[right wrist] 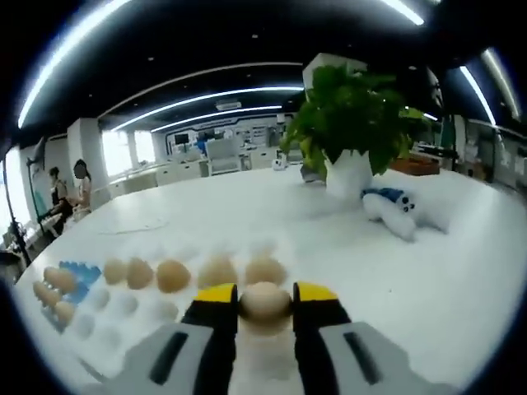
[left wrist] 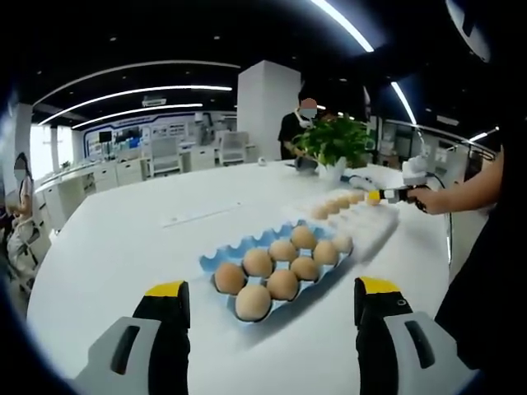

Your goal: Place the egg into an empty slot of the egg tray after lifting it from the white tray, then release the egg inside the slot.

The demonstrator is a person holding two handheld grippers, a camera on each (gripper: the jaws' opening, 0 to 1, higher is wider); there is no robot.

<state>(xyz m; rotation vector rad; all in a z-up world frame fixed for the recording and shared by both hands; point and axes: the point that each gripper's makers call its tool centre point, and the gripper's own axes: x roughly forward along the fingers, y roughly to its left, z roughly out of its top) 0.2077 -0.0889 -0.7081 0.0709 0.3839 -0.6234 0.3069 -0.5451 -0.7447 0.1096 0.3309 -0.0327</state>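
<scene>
My right gripper [right wrist: 265, 295] is shut on a tan egg [right wrist: 265, 309] over the white tray [right wrist: 123, 317]; I cannot tell whether the egg has left its slot. Several more eggs [right wrist: 173, 276] lie in a row behind it. In the left gripper view the blue egg tray [left wrist: 216, 262] holds several eggs [left wrist: 282, 284], with bare slots along its far edge. My left gripper [left wrist: 272, 290] stands open in front of it, with nothing between its fingers. Farther right, the right gripper [left wrist: 385, 196], held in a person's hand, is at the white tray [left wrist: 370, 226].
A potted green plant [right wrist: 354, 115] and a blue and white soft toy [right wrist: 394, 206] stand on the white table [right wrist: 461, 280] beyond the white tray. A person [left wrist: 300, 123] is behind the plant, and others sit at far left. White desks and chairs fill the room behind.
</scene>
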